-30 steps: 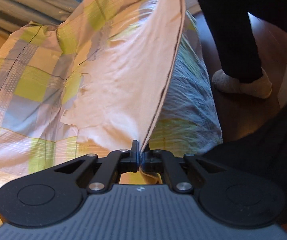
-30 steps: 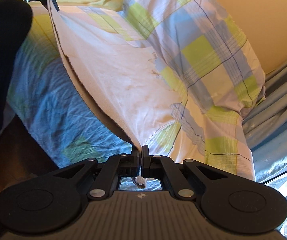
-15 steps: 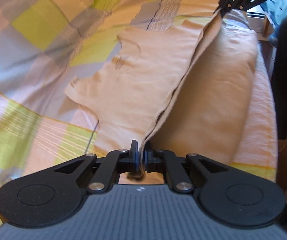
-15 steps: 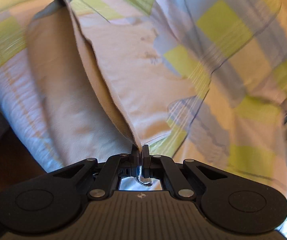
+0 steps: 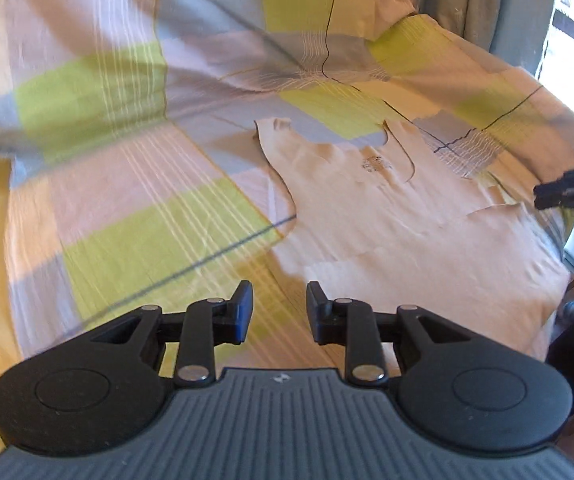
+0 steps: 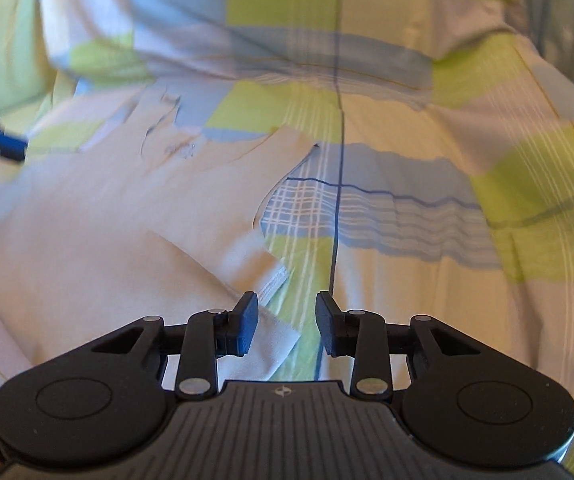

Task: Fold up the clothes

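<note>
From my left wrist: my left gripper [image 5: 279, 312], jaws just parted and empty, hovers over the checked bedsheet [image 5: 127, 184]; the cream vest [image 5: 399, 216] lies flat ahead.

From my right wrist: my right gripper [image 6: 286, 322], jaws just released, sits beside the vest's hem corner [image 6: 275, 284].

Both wrist views angle down, close over bed; share cream shirt [image 5: 407, 216] [image 6: 127, 208].

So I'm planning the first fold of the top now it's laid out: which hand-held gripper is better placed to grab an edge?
Probably right: the right hand-held gripper is open with the top's hemmed corner beside its left finger; the left hand-held gripper has only bedsheet between its jaws.
</note>
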`<state>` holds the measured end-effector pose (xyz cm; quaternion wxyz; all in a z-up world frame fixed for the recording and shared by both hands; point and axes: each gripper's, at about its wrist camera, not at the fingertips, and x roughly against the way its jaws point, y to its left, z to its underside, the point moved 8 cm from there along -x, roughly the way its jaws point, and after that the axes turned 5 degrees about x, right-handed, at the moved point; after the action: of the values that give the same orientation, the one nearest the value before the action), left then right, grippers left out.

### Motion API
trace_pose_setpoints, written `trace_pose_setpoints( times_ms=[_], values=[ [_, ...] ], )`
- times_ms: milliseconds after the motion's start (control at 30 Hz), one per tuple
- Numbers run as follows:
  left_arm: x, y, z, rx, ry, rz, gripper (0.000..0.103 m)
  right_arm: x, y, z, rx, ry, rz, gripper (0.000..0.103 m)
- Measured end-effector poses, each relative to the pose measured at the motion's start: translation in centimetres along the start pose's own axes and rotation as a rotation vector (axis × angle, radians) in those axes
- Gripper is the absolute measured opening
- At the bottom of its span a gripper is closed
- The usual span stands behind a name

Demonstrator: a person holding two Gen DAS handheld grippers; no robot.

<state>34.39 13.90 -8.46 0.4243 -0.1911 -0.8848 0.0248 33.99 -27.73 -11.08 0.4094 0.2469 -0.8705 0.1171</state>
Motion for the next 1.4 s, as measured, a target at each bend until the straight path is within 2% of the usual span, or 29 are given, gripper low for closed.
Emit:
trace_pose_setpoints(
  times_ms=[133, 200, 267, 333, 367, 467, 567, 667, 733, 867, 1033, 1167, 1333, 1400],
  values=[
    [-0.9, 0.2, 0.9, 0.144, -0.003, 0.068, 0.024, 0.4, -0.1, 1.2, -0.157, -0.006, -0.058, 0.054],
    [-1.4, 0.2, 0.8, 0.180, -0.011, 0.090, 0.024, -0.1, 0.0, 1.9, -0.241, 0.002, -0.110, 0.055],
    [-2.0, 0.0, 0.8, 0.171, -0.007, 0.091, 0.023, -0.8, 0.2, 2.6, -0.264, 0.028, -0.123, 0.055],
    [-2.3, -0.3, 0.8, 0.145, -0.005, 0.079, 0.015, -1.6, 0.2, 3.2, -0.263, 0.051, -0.118, 0.055],
    [-2.3, -0.5, 0.7, 0.131, -0.007, 0.073, 0.007, -1.7, 0.1, 3.2, -0.276, 0.043, -0.130, 0.055],
    [-2.0, -1.1, 0.6, 0.083, -0.028, 0.060, 0.003, -1.9, -0.4, 3.2, -0.315, 0.021, -0.159, 0.056],
    [-1.0, -1.9, 0.6, 0.035, -0.076, 0.061, 0.003, -2.0, -1.0, 3.0, -0.359, 0.005, -0.174, 0.053],
    [0.0, -2.3, 0.5, 0.013, -0.112, 0.073, 0.003, -2.0, -1.2, 3.4, -0.413, -0.011, -0.206, 0.040],
    [0.3, -2.4, 0.5, 0.008, -0.111, 0.071, 0.003, -2.1, -1.4, 3.8, -0.452, -0.018, -0.219, 0.006],
    [0.7, -2.5, 0.4, -0.022, -0.077, 0.030, 0.000, -1.5, -1.6, 4.0, -0.481, -0.057, -0.212, 0.003],
    [1.2, -2.4, 0.8, -0.054, -0.074, -0.004, 0.000, 1.2, -0.7, 2.7, -0.395, -0.119, -0.174, 0.003],
    [1.7, -2.9, 0.6, -0.049, -0.107, 0.015, 0.000, 1.3, -0.7, 2.3, -0.393, -0.129, -0.168, 0.003],
    [2.3, -2.5, -1.8, -0.057, -0.142, 0.011, 0.000, 0.8, -0.4, 2.4, -0.383, -0.109, -0.159, 0.003],
    [2.2, -1.9, -3.4, -0.054, -0.157, 0.007, 0.000, 1.2, -0.8, 1.7, -0.375, -0.135, -0.152, 0.003]
  ],
)
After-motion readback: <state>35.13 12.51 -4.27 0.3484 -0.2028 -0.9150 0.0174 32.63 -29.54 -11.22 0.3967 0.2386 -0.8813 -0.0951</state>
